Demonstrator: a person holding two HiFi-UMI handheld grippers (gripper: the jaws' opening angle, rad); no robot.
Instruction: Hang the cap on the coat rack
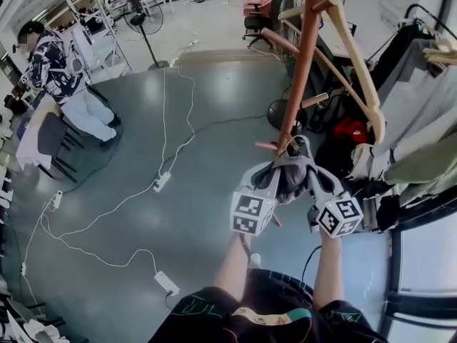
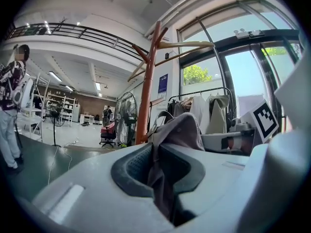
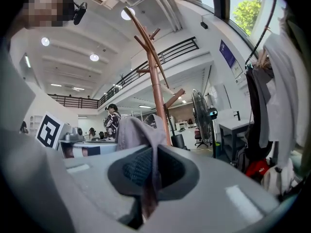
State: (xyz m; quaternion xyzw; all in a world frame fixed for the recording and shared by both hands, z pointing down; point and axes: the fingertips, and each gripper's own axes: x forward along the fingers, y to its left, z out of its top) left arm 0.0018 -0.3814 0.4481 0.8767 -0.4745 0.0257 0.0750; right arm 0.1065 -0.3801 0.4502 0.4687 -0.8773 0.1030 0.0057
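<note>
A grey cap [image 1: 290, 174] hangs between both grippers, close in front of the reddish-brown coat rack pole [image 1: 303, 70], just below a short peg [image 1: 265, 146]. My left gripper [image 1: 275, 174] is shut on the cap's left side and my right gripper [image 1: 313, 171] on its right side. In the left gripper view the cap fabric [image 2: 181, 130] is pinched between the pads, with the coat rack [image 2: 147, 91] standing beyond it. The right gripper view shows the cap fabric [image 3: 137, 131] clamped in the same way, with the rack [image 3: 156, 89] just behind.
A garment rail with hung clothes [image 1: 421, 113] and a red bag [image 1: 350, 130] crowd the right side. White cables and power strips [image 1: 163, 181] lie across the grey floor. A person [image 1: 61, 77] stands far left near a standing fan [image 1: 146, 20].
</note>
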